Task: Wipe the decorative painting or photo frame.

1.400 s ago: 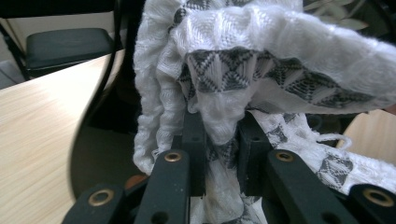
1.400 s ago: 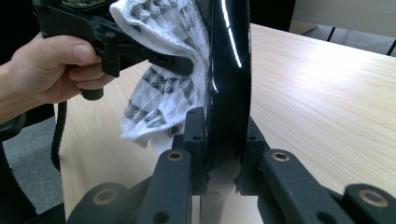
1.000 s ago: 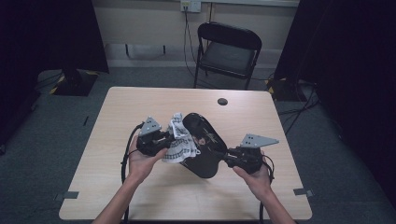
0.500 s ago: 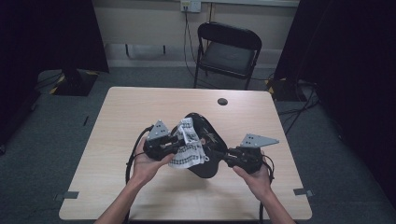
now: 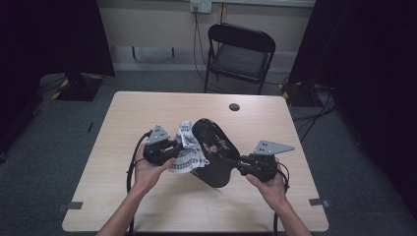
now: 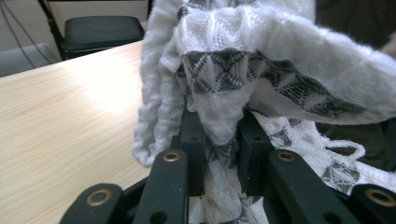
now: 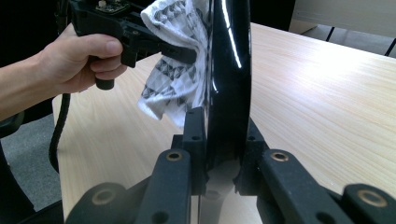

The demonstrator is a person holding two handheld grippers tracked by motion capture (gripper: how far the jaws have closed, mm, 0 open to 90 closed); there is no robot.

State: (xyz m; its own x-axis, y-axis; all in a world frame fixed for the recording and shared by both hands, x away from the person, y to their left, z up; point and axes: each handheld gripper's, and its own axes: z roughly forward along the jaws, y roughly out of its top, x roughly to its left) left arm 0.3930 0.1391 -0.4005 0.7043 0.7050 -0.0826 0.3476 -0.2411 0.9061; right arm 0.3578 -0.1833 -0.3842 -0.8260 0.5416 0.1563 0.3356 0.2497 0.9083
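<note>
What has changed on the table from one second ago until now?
The left gripper, shut on the patterned cloth, moved rightward and brought the cloth against the face of the black tray, as if wiping it. The right gripper stayed in place, clamped on the tray's edge. The tray keeps its tilt, and the small dark disc has not moved.

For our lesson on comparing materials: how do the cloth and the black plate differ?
The cloth is soft, crumpled and white with a grey pattern; the plate is rigid, glossy and black. The left gripper holds the cloth, the right gripper the plate. Both are clamped, touching each other above the table.
</note>
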